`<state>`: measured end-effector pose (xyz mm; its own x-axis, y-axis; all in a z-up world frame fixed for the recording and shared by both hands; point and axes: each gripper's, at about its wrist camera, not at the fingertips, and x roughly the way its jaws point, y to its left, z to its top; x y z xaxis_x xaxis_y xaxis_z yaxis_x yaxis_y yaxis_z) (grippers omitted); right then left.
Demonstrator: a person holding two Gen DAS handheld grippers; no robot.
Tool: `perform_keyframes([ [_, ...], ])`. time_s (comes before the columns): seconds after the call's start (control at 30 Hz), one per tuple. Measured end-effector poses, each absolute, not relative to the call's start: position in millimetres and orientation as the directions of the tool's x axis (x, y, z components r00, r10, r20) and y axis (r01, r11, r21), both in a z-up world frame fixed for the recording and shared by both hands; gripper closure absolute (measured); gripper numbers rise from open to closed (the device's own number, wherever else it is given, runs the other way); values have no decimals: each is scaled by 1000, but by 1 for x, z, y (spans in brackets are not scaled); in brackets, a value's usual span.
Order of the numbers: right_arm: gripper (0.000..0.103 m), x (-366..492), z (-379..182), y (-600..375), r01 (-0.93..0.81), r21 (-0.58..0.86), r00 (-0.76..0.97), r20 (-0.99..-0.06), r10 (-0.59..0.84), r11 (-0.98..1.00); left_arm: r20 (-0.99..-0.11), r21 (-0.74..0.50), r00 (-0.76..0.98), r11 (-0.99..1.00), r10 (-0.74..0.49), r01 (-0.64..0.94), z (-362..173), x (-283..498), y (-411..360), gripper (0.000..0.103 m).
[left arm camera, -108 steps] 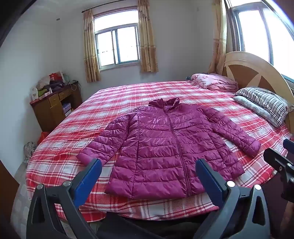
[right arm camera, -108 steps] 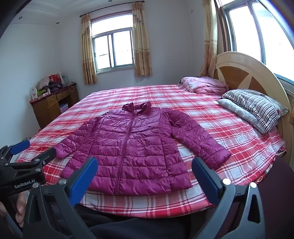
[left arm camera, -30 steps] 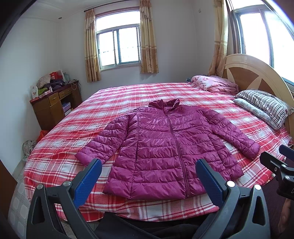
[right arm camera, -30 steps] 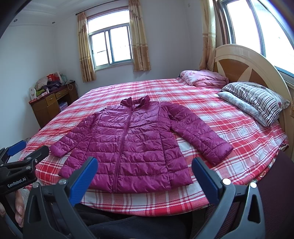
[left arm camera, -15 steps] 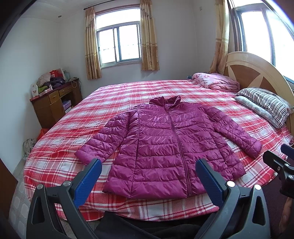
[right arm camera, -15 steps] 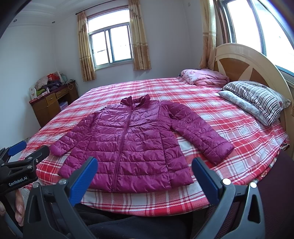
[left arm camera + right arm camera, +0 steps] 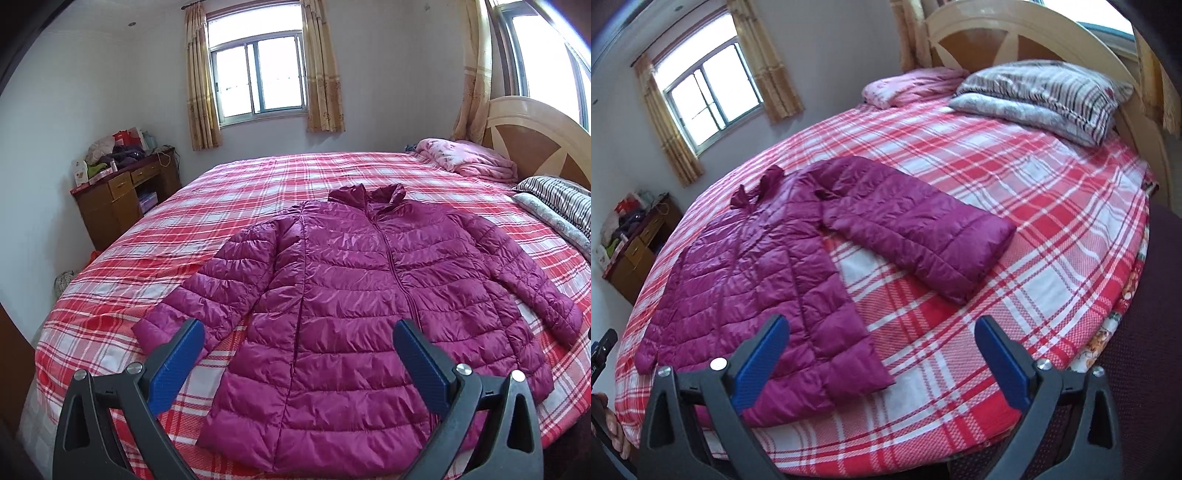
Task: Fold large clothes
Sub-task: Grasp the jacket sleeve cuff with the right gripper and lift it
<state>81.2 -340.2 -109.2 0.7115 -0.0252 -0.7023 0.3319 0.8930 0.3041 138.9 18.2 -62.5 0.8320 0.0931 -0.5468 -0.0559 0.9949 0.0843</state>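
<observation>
Both tools nearer jacket [image 7: 369, 295], wide apart, empty.

No readable text, labels, brands or numbers in either view. Left edge of the right wrist view: a sliver of the left gripper [image 7: 599, 354] is cut off by the frame, any lettering on it too cropped to read. The boxes and bags on the wooden desk [image 7: 122, 199], left of frame, carry print too small to make out.
</observation>
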Motion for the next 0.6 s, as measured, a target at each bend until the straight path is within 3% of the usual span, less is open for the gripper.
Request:
perform_keyframes([
  [0.2, 17, 113, -140, -390, 436, 377, 654, -757, 0, 817, -607, 60, 789, 995, 99, -78, -90, 191, 23, 1],
  [0.43, 21, 154, -145, -410, 474, 314, 637, -767, -74, 823, -626, 68, 770, 992, 123, -104, -107, 221, 25, 1],
  [0.6, 63, 169, -166, -414, 463, 301, 602, -797, -46, 834, -620, 81, 772, 990, 138, -111, -108, 234, 26, 1],
])
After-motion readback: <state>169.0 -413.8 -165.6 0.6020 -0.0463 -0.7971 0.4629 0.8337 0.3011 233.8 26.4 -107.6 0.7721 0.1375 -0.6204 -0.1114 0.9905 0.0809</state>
